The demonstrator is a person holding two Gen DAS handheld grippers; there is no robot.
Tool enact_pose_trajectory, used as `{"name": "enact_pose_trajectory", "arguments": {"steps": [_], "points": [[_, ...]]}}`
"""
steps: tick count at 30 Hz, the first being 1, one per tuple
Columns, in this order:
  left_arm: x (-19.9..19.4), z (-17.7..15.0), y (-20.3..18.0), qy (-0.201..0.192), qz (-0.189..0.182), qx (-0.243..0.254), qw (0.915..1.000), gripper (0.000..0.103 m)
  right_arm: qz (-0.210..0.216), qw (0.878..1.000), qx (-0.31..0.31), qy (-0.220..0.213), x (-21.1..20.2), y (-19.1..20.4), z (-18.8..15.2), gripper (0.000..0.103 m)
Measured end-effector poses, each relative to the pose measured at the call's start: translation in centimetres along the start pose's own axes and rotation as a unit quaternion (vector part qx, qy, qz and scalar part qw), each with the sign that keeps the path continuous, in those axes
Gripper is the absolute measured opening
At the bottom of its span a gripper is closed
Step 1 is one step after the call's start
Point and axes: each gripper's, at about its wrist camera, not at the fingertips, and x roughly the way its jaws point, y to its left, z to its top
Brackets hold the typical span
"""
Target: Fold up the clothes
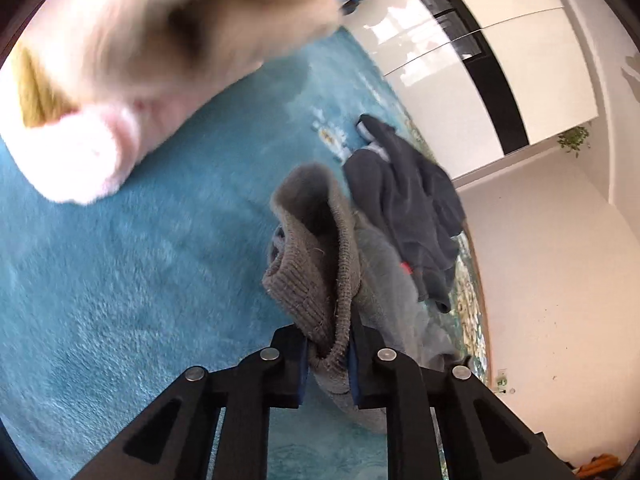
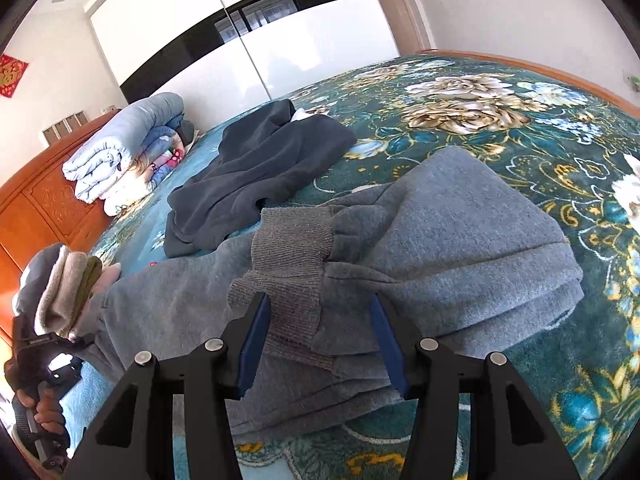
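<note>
We hold the left claw (image 1: 328, 354) pinched on the ribbed cuff (image 1: 312, 280) of the grey sweater (image 2: 460, 240); the cuff rises straight ahead of the pads, bunched between them. Beyond that claw and slightly right lies the dark garment (image 1: 408, 204). Above and left of it a blurred sleeve (image 1: 120, 80) crosses the view.

The right claw (image 2: 316, 340) stands half spread, and a second ribbed cuff (image 2: 292, 248) and the folded body of the sweater lie between its pads; we cannot tell whether the pads press the cloth. At its far left a hand (image 2: 44, 404) grips the other tool's handle.

Risks, as we judge them: the left pinch takes only the cuff edge, so the knit could slip free under a pull. If the right claw is not pressing, the stacked layers could drag out of line. The plush cover may catch the fleece.

The sweater lies on a bed with a teal floral blanket (image 2: 500, 128). Ahead and left of the right claw sit folded quilts (image 2: 128, 148) by a wooden headboard (image 2: 36, 208); white wardrobe doors (image 2: 320, 40) stand behind.
</note>
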Motion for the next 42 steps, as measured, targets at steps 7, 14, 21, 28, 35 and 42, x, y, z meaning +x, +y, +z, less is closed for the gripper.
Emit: {"name": "enact_pose_trajectory", "arguments": {"steps": [7, 14, 21, 28, 35, 42], "points": [[-8.3, 2.9, -2.8, -0.105, 0.055, 0.107, 0.9871, 0.016, 0.027, 0.999, -0.012, -0.019, -1.5, 1.4, -0.2, 0.053], [-7.9, -0.5, -7.7, -0.090, 0.089, 0.216, 0.9682, 0.016, 0.071, 0.996, -0.026, 0.041, 2.9, 4.3, -0.8, 0.053], [-1.0, -5.7, -20.8, -0.057, 0.043, 0.382, 0.9214, 0.017, 0.040, 0.996, 0.015, -0.079, -1.0, 1.2, -1.7, 0.053], [9.9, -13.7, -27.2, 0.028, 0.036, 0.463, 0.8850, 0.017, 0.063, 0.982, 0.160, -0.076, -1.2, -5.7, -2.2, 0.053], [15.8, -17.2, -26.3, 0.132, 0.036, 0.417, 0.8985, 0.036, 0.066, 0.976, 0.192, -0.074, -1.2, -7.7, -2.2, 0.053], [11.7, -14.4, -24.7, 0.122, -0.006, 0.363, 0.9239, 0.064, 0.076, 0.975, 0.200, -0.067, -1.1, -7.8, -2.7, 0.053]]}}
